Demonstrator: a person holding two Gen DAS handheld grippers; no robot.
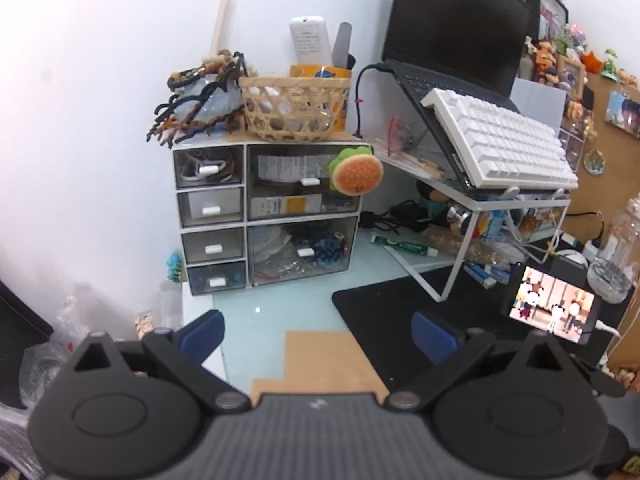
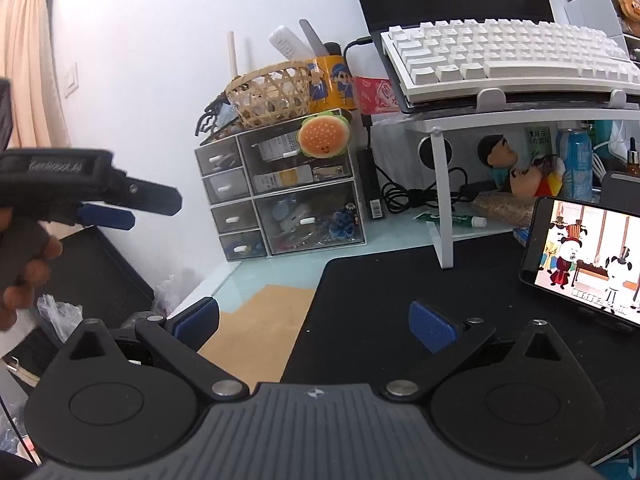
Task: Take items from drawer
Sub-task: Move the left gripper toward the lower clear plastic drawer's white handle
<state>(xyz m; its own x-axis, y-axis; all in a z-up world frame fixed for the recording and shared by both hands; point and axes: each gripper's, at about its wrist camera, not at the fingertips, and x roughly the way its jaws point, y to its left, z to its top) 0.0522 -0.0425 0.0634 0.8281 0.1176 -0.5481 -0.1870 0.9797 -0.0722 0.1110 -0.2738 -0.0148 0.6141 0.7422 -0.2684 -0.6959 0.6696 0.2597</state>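
Note:
A small drawer unit point(image 1: 266, 216) with clear-fronted drawers stands at the desk's back left against the wall; it also shows in the right wrist view point(image 2: 280, 200). All its drawers are shut and hold cables, packets and small bits. A burger plush point(image 1: 356, 174) hangs on its top right corner. My left gripper point(image 1: 318, 338) is open and empty, well short of the unit, above the glass desk. My right gripper point(image 2: 316, 328) is open and empty over the black mat. The left gripper also shows in the right wrist view point(image 2: 154, 210), held in a hand at the left.
A woven basket point(image 1: 294, 106) and hair clips sit on the unit. A white stand point(image 1: 472, 216) carries a laptop and white keyboard point(image 1: 504, 140). A phone point(image 1: 554, 308) plays video at right. A black mat point(image 2: 400, 308) and brown card point(image 1: 324, 356) lie on the desk.

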